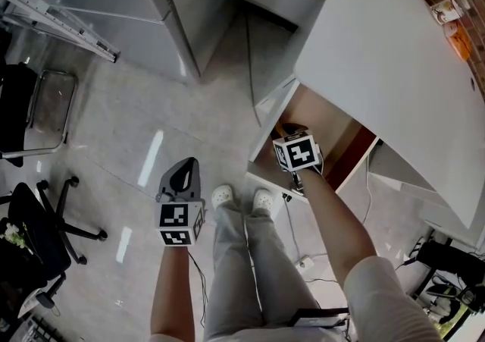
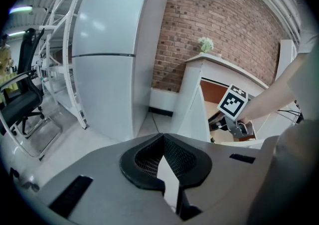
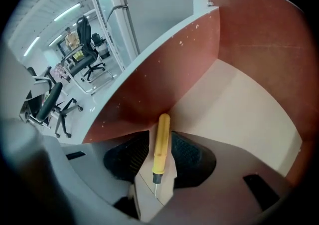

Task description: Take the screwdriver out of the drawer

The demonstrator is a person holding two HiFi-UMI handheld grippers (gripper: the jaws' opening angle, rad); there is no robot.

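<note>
L gripper [image 2: 160, 139]: pads meet at the tip w/ nothing between, so it's clenched and empty. It hangs over the floor, well apart from the drawer [image 3: 149, 79], and has no job in this step. Best kept clear.

R gripper [image 3: 160, 136] is down inside the open drawer under the desk [image 1: 394, 67]. Its jaws stand either side of the screwdriver [image 3: 160, 151], which lies on the drawer floor w/ the yellow handle pointing away and the tip toward the camera. A thin strip of floor shows betw. each pad and the handle, so I read it as released around the tool, not yet clamped.

To do the step well:
- Close squarely on the handle's mid part. It's round and smooth, so an off-centre pinch prob. rolls or squirts it out.
- Keep the pads level w/ the handle, not digging into the floor.
- Once firm, lift straight up before pulling back, so the handle end clears the drawer wall close ahead.

Views:
- Head view shows both grippers and where the drawer sits, but the R gripper's cube covers the screwdriver.
- Only the R gripper view shows the tool and the gaps.
- L gripper view shows the R gripper side-on at the drawer and no tool.
</note>
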